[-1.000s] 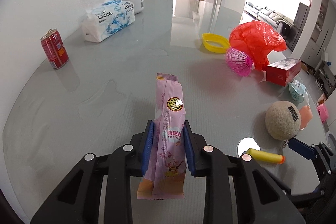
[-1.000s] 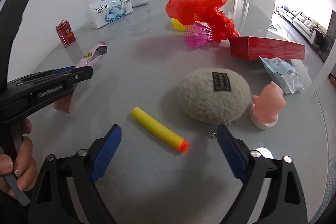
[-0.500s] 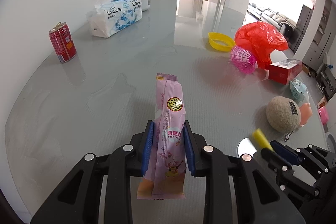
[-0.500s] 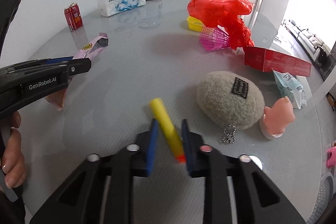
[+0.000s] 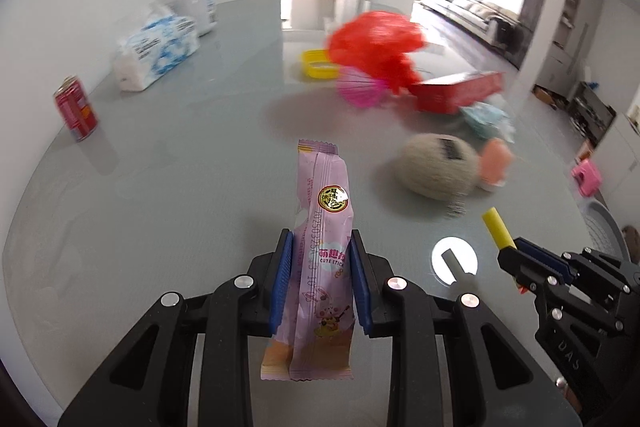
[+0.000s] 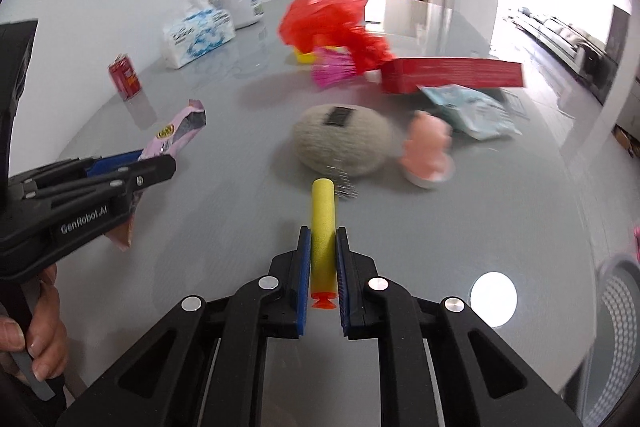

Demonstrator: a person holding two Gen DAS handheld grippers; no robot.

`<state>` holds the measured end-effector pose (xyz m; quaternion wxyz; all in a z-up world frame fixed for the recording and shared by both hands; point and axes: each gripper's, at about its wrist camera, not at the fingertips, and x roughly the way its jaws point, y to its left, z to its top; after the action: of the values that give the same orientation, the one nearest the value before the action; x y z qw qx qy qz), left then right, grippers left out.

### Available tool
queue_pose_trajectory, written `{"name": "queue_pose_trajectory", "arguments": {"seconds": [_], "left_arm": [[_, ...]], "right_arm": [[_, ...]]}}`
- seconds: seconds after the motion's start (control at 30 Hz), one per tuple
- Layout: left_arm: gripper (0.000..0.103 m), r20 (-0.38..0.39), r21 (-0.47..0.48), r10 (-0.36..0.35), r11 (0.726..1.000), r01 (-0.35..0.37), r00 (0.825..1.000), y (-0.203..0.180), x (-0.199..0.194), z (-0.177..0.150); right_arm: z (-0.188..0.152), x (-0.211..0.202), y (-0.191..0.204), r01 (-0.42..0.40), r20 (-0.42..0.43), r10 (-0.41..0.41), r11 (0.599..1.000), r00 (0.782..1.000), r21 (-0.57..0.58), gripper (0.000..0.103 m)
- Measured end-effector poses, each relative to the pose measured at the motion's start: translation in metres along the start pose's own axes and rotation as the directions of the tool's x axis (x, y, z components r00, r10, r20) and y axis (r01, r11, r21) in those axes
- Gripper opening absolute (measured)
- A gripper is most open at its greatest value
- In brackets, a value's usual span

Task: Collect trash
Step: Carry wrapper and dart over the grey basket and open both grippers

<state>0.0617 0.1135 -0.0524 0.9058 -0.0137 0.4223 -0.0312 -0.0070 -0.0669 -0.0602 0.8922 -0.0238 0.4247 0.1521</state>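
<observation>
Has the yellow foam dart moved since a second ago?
Yes. The yellow foam dart has left the table near the beige plush; the right tongs now clamp it.

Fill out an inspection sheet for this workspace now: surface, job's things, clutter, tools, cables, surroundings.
Surface: round grey glass table, glossy.
Job's things: pink snack wrapper; yellow foam dart with orange tip.
Clutter: red soda can, tissue pack, white jar, red plastic bag, red box, beige plush ball, pink figurine.
Tools: left tool shut on wrapper; right tool shut on dart.
Cables: nothing seen.
Surroundings: white wall, open doorway, sofa beyond.
</observation>
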Motion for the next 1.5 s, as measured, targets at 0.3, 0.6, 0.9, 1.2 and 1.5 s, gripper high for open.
{"name": "queue_pose_trajectory", "arguments": {"seconds": [0.3, 0.6, 0.9, 1.2, 1.5], "left_arm": [[0.028, -0.05, 0.178, -0.242, 0.953, 0.247, 0.969, -0.115, -0.007, -0.005], [0.028, -0.116, 0.342, -0.375, 0.854, 0.391, 0.92, -0.243, -0.003, -0.008], [0.029, -0.239, 0.437, -0.44, 0.747, 0.501, 0.866, -0.356, 0.028, -0.022], [0.03, -0.304, 0.451, -0.43, 0.721, 0.526, 0.85, -0.404, 0.051, -0.038], [0.06, -0.302, 0.44, -0.435, 0.725, 0.529, 0.848, -0.405, 0.054, -0.042]], "right_arm": [[-0.039, -0.059, -0.106, 0.138, 0.05, -0.156, 0.956, 0.986, 0.258, 0.012], [-0.106, -0.119, -0.223, 0.29, 0.035, -0.354, 0.816, 0.935, 0.501, 0.012], [-0.165, -0.13, -0.298, 0.316, -0.034, -0.385, 0.698, 0.922, 0.643, 0.012], [-0.185, -0.122, -0.327, 0.3, -0.046, -0.362, 0.687, 0.931, 0.662, 0.012], [-0.195, -0.131, -0.331, 0.287, -0.019, -0.379, 0.667, 0.925, 0.687, 0.034]]}}
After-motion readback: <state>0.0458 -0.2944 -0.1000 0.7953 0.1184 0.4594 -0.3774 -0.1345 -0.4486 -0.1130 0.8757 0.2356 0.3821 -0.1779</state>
